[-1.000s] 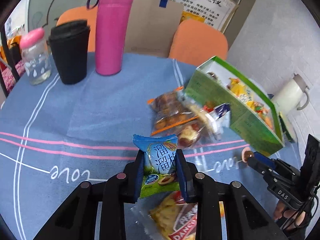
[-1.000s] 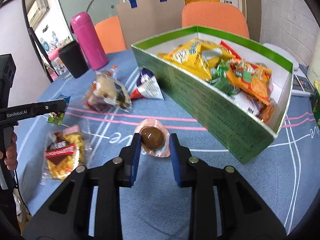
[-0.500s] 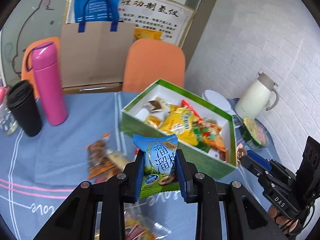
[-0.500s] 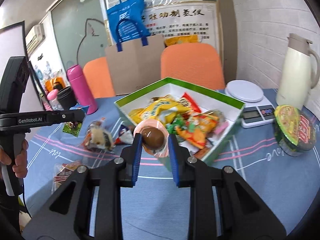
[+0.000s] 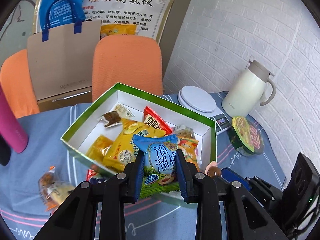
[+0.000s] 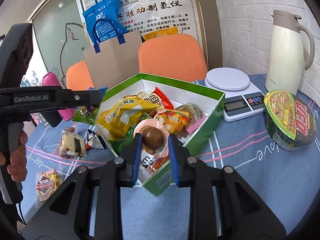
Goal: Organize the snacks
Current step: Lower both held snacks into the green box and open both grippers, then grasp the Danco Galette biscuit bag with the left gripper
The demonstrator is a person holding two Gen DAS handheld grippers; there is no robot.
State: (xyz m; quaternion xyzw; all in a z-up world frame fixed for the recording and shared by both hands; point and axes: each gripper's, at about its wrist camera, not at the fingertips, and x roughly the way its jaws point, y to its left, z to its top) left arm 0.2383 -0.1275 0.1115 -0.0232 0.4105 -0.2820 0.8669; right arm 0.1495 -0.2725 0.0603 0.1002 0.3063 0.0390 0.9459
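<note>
A: What has changed since a moment ago?

B: Both tools have risen from the bench (image 6: 250, 180) and now hang over the green snack box (image 6: 204, 129), which fills the middle of each view instead of sitting off at 2 o'clock.

A: Start with the big things.

B: The blue-clothed bench carries the box, already holding yellow, red and orange packets. At 3 o'clock of it in the right wrist view stand a white kitchen scale (image 6: 236, 92), a cream thermos jug (image 6: 284, 50) and a green noodle bowl (image 6: 290, 120). At 9 o'clock lie loose snacks: a clear pastry bag (image 6: 71, 143) and a chips packet (image 6: 47, 185).

A: And the left hand-held gripper (image 5: 160, 170)?

B: Clenched on a blue-and-green plum candy packet (image 5: 160, 166), upright between the pads, above the box's near wall.

A: The right one?

B: The right hand-held gripper (image 6: 154, 140) is clamped on a pink-wrapped braised egg (image 6: 153, 138), held over the box's near corner, above the packets.
</note>
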